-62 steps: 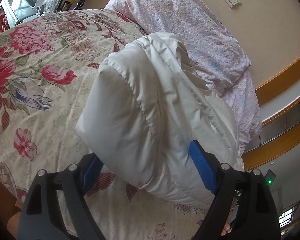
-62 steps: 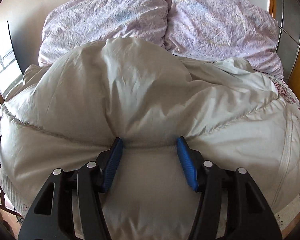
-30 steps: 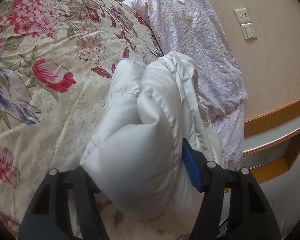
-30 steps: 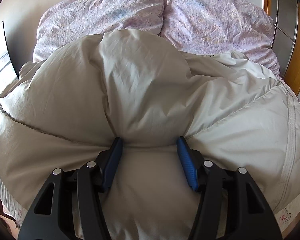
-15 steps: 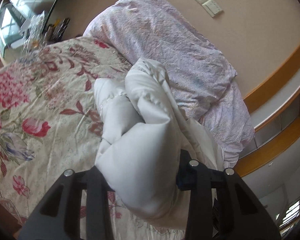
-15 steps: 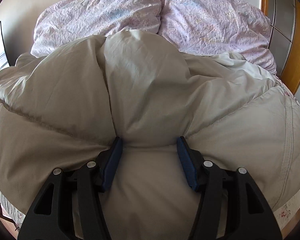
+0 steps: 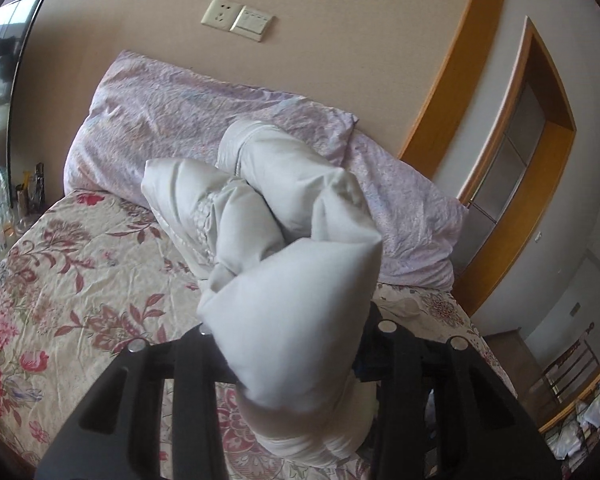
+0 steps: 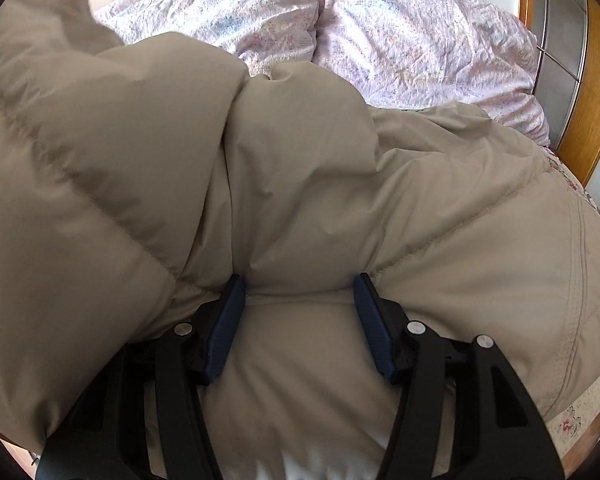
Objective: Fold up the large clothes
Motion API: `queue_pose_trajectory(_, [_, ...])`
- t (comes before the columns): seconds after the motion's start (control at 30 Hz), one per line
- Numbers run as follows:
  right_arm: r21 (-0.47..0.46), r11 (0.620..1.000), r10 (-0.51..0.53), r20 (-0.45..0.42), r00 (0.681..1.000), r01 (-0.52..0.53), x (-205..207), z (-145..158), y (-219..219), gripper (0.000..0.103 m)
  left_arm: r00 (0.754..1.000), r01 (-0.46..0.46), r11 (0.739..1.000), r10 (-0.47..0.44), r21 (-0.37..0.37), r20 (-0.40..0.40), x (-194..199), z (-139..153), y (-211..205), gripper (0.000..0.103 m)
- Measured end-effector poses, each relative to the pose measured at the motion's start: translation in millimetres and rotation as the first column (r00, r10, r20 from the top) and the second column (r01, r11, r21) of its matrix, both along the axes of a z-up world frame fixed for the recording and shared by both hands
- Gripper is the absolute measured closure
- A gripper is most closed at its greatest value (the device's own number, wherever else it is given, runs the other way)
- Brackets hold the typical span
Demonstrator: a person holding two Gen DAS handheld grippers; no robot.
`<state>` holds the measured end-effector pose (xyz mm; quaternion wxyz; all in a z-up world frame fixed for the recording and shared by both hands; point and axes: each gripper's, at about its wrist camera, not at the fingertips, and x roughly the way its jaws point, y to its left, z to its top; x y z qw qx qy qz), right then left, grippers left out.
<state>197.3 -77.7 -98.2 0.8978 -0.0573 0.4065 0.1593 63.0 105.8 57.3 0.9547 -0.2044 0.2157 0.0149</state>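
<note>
Fingers (image 8: 224, 322) of the right gripper (image 8: 300, 316) pinch a thick fold of the puffy jacket (image 8: 300, 184) low in the frame, and the left gripper (image 7: 290, 344) is clenched on a bunched end of it, raised over the bed (image 7: 80, 280). Soft, light and springy by the look of it, with a slick shell, it is best gripped along stitched seams. Floral bedding lies underneath, with lilac pillows (image 7: 172, 128) against the beige wall (image 7: 340, 32) in the upper frame.

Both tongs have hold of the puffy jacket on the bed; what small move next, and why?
Probably carry the left tongs toward the right tongs, laying the raised bunch of jacket over the part spread on the bed: both grip padding, and the fold looks unfinished.
</note>
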Motion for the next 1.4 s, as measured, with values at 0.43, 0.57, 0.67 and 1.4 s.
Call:
queue_pose_trajectory(0.43, [0.106, 0.993, 0.048, -0.047, 0.998, -0.042, 6, 1, -25, 0.044, 0.953, 0.303, 0.95, -0.303, 0.077, -0.009, 61, 12, -121, 0.061])
queue_pose_trajectory(0.57, [0.149, 0.985, 0.087, -0.022, 0.996, -0.083, -9, 8, -53, 0.045, 0.937, 0.35, 0.934, -0.349, 0.066, -0.033, 77, 8, -141, 0.06])
queue_pose_trajectory(0.67, [0.148, 0.984, 0.097, 0.038, 0.995, -0.101, -29, 16, -76, 0.045, 0.927, 0.374, 0.924, -0.371, 0.079, -0.05, 84, 1, -156, 0.059])
queue_pose_trajectory(1.4, [0.144, 0.99, -0.036, 0.19, 0.981, 0.009, -69, 15, -182, 0.044, 0.776, 0.609, 0.781, -0.549, 0.141, -0.31, 145, -86, -296, 0.053])
